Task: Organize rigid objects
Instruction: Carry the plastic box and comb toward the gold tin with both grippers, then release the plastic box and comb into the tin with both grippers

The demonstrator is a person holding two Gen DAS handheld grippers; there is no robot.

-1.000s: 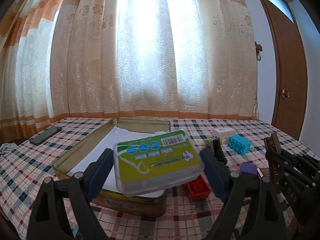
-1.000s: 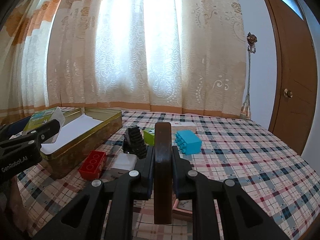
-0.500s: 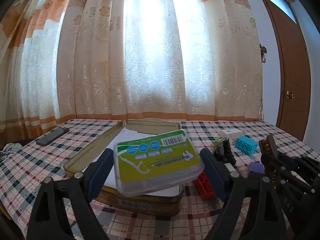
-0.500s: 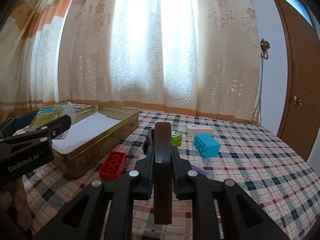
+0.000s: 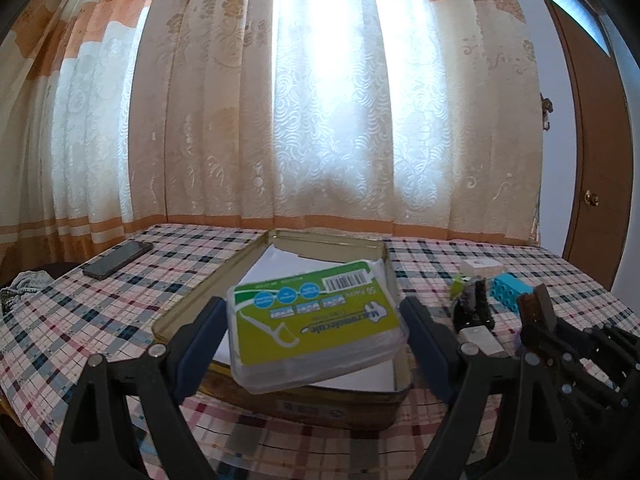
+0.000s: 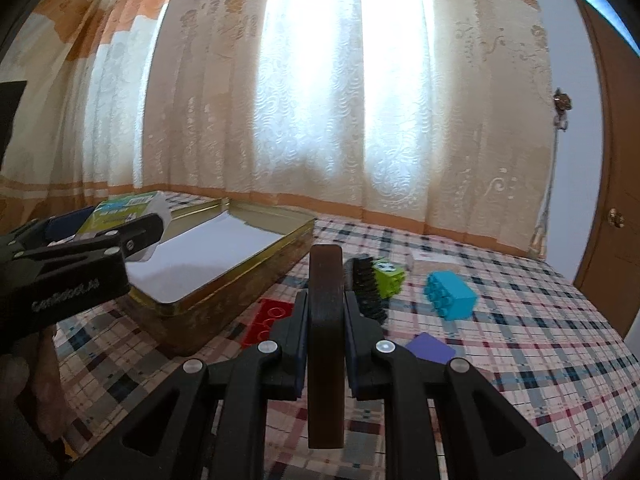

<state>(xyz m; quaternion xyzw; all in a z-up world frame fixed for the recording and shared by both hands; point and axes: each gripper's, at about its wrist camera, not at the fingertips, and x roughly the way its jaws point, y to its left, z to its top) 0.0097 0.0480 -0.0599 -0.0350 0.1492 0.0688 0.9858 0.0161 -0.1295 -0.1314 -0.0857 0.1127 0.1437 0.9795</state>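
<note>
Plainly, both hands were loaded. Nearest in the right wrist view, the right gripper (image 6: 326,344) had its jaws pinched narrow on a dark wooden slab (image 6: 326,320) standing on edge. The slab rose well past the fingertips, so it could pivot or slip out if it caught the rim of the gold tin (image 6: 224,280), which lay at about ten o'clock from it.

The left gripper (image 5: 316,336) stood wide, its blue pads clamped on the two ends of a clear plastic floss-pick box (image 5: 316,328), held tilted above the near end of the tin. A smooth box held only by its ends might twist loose and land crooked on the white paper lining (image 5: 288,264), or the two grippers might collide, being near each other.

The box's green label bore a barcode and upside-down print reading roughly "Macromolecule", not fully legible. The left gripper's side showed "GenRobot.AI".

Farther off, at about one o'clock, lay a black brush (image 6: 366,292), a green cube (image 6: 388,276) and a blue brick (image 6: 450,296); a red brick (image 6: 268,320) lay beside the tin.
</note>
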